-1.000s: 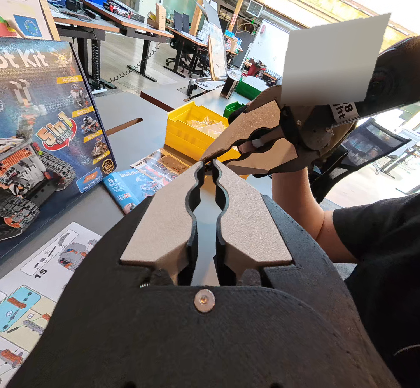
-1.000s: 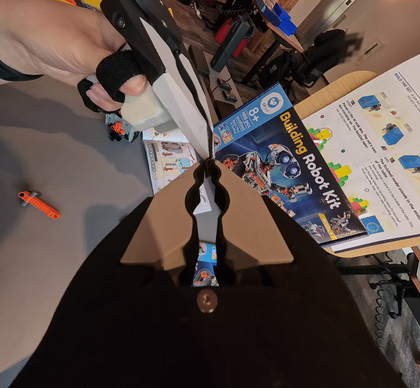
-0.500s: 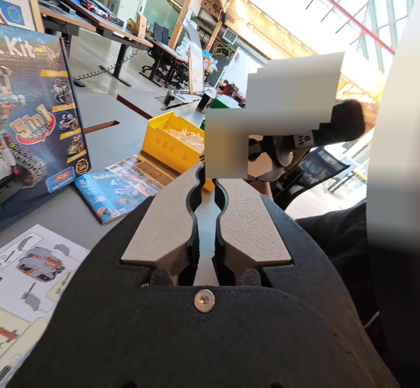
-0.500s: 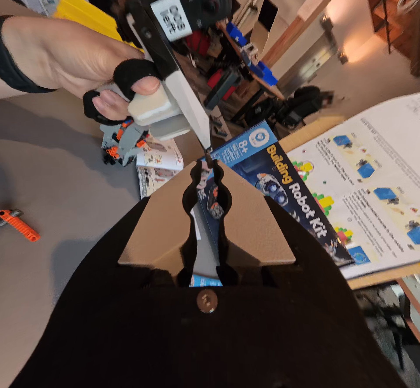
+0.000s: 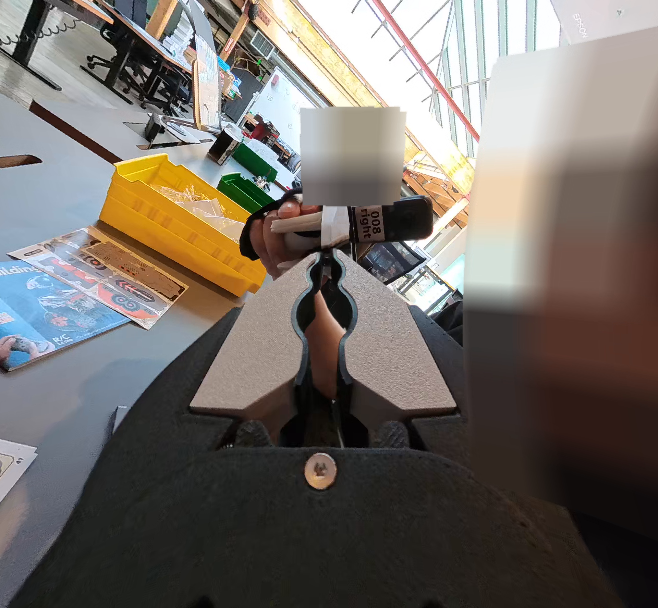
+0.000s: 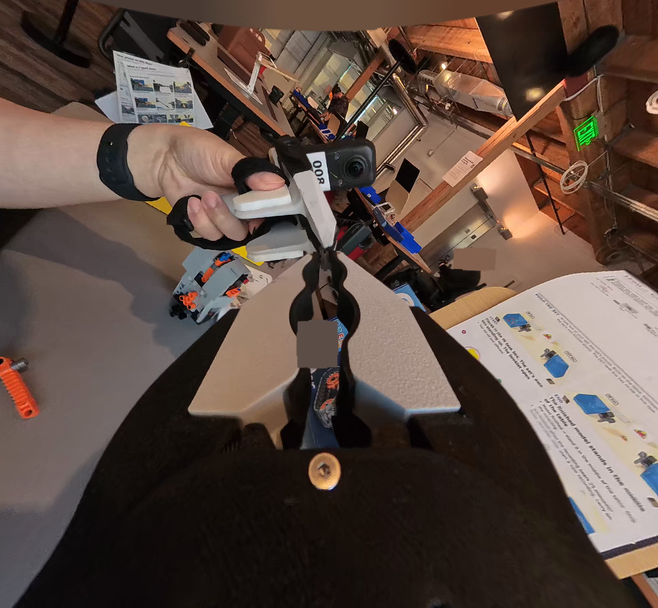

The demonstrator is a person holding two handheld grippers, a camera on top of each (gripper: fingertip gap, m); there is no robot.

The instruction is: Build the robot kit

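My left gripper point(image 5: 325, 259) and my right gripper point(image 6: 324, 259) are held up in the air above the grey table point(image 5: 53, 196), tip to tip. Both pairs of jaws are closed. A tiny dark piece point(image 6: 324, 257) is pinched where the tips meet; its shape is too small to tell. In the left wrist view the right gripper point(image 5: 329, 248) points down onto my tips, with a hand around its handle. In the right wrist view the left gripper point(image 6: 327, 243) comes in from the upper left, held by a hand with a black wristband.
A yellow bin point(image 5: 160, 213) with plastic bags, a green bin point(image 5: 245, 188), a blue booklet point(image 5: 53, 306) and a sticker sheet point(image 5: 117, 270) lie on the table. A grey and orange model point(image 6: 210, 285), an orange tool point(image 6: 17, 388) and a printed instruction sheet point(image 6: 569, 395) lie below. The tips of both grippers are at nearly the same place.
Both grippers have risen and tilted upward with their tips kept together. The robot kit box has dropped out of the left wrist view; ceiling and windows now fill it.
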